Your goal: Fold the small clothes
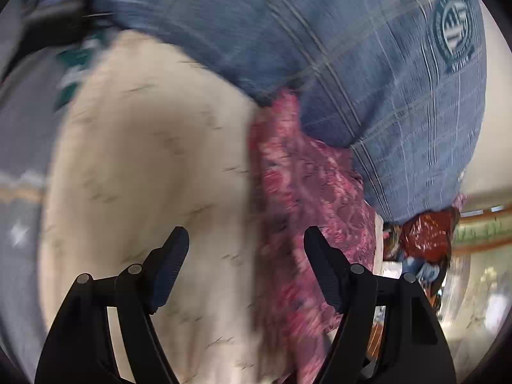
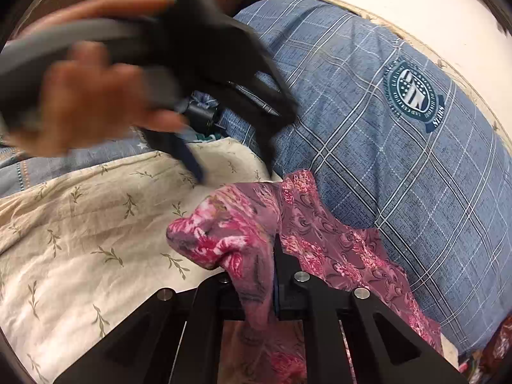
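- The right gripper [image 2: 275, 256] is clamping a bunched fold of the pink floral cloth [image 2: 243, 240], fingers together on it.
- The cloth is lying along the edge where the cream leaf-print sheet [image 2: 96, 230] is meeting the blue plaid pillow [image 2: 368, 134].
- The left gripper [image 1: 246, 252] is hanging over the sheet with fingers apart and nothing between them; open sheet is lying to its left.
- The left wrist view is blurring; a hand [image 2: 92, 96] is covering the left gripper's handle.

A bed is being covered by a cream leaf-print sheet [image 2: 80, 224]; a blue plaid pillow [image 2: 400, 166] is lying against a pale wall [image 2: 400, 0].
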A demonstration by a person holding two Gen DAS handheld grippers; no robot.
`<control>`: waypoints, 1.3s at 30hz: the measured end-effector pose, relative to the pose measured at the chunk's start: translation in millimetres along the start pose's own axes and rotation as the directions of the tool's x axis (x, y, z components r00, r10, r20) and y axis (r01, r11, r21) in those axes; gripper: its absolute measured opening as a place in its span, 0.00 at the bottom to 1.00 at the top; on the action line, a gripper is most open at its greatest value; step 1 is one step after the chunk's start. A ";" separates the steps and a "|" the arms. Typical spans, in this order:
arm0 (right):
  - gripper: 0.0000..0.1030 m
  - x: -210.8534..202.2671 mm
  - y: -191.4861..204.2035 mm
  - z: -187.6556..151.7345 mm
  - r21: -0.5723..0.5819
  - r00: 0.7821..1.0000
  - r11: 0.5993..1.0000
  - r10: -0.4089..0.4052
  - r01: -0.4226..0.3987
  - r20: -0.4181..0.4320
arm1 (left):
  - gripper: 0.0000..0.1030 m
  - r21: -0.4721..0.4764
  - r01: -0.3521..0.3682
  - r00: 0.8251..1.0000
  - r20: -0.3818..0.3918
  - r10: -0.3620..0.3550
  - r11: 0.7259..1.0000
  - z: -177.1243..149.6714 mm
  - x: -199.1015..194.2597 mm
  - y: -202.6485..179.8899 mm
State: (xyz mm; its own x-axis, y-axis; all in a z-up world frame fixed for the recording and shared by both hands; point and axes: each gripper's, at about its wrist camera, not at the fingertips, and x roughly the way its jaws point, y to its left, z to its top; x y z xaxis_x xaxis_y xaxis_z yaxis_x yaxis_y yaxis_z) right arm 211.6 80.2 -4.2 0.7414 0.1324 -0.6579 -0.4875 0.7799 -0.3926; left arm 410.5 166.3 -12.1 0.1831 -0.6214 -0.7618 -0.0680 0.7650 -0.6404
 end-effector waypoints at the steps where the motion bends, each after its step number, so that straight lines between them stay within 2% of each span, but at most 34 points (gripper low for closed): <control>1: 0.07 0.2 -1.6 -1.8 0.004 1.000 1.000 0.006 -0.006 0.003 | 0.72 0.022 -0.010 1.000 -0.022 0.011 1.000 4.4 9.3 -9.0; 4: 0.07 0.1 -2.0 -5.2 0.014 1.000 1.000 0.023 -0.023 0.009 | 0.72 0.080 -0.054 0.994 -0.091 0.062 0.995 12.3 40.0 -32.6; 5: 0.07 0.0 -2.4 -6.2 0.019 1.000 0.999 0.029 -0.029 0.010 | 0.69 0.091 -0.068 0.991 -0.110 0.078 0.994 13.1 48.4 -37.6; 6: 0.07 -0.1 -3.4 -6.5 0.026 0.999 0.999 0.038 -0.038 0.013 | 0.46 0.104 -0.102 0.988 -0.108 0.114 0.989 14.0 55.0 -44.1; 8: 0.07 -1.3 -6.9 -6.9 0.044 0.999 0.998 0.047 -0.048 0.023 | 0.11 0.125 -0.122 0.984 -0.116 0.136 0.985 13.2 60.4 -52.2; 12: 0.07 -7.7 -18.2 -10.3 0.094 0.998 0.994 0.051 -0.054 0.041 | 0.08 0.138 -0.162 0.984 -0.053 0.171 0.977 4.2 46.3 -66.5; 17: 0.07 -29.0 -37.9 -16.8 0.165 0.997 0.985 0.047 -0.058 0.067 | 0.08 0.142 -0.138 0.990 0.001 0.139 0.980 -4.5 26.4 -93.2; 22: 0.06 -57.7 -66.4 -30.2 0.239 0.997 0.970 0.029 -0.046 0.077 | 0.08 0.186 -0.128 0.992 0.033 0.124 0.974 -19.7 24.3 -145.0; 28: 0.06 -93.3 -114.6 -69.3 0.389 0.998 0.920 0.024 -0.045 0.058 | 0.08 0.274 -0.126 0.992 0.039 0.120 0.953 -47.6 46.5 -213.3; 33: 0.06 -114.0 -155.6 -114.7 0.536 0.998 0.843 0.042 -0.055 0.037 | 0.08 0.335 -0.131 0.990 -0.012 0.144 0.933 -67.1 103.6 -266.1; 37: 0.06 -115.3 -185.0 -159.4 0.681 0.995 0.727 0.094 -0.089 0.030 | 0.09 0.368 -0.195 0.973 -0.046 0.228 0.909 -76.6 158.7 -287.7; 38: 0.06 -113.5 -189.8 -168.4 0.707 0.994 0.701 0.106 -0.095 0.029 | 0.10 0.371 -0.218 0.965 -0.055 0.256 0.903 -77.9 173.5 -289.4; 39: 0.06 -109.4 -196.8 -182.2 0.746 0.991 0.656 0.131 -0.109 0.030 | 0.11 0.379 -0.246 0.956 -0.059 0.289 0.892 -79.3 187.4 -290.0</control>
State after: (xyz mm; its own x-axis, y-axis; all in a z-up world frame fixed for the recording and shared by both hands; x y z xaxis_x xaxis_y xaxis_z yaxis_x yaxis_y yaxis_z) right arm 142.3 -199.2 27.9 0.6842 0.2518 -0.6844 -0.0570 0.9541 0.2940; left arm 386.8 -185.4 23.1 0.0977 -0.3829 -0.9186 0.2657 0.8996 -0.3467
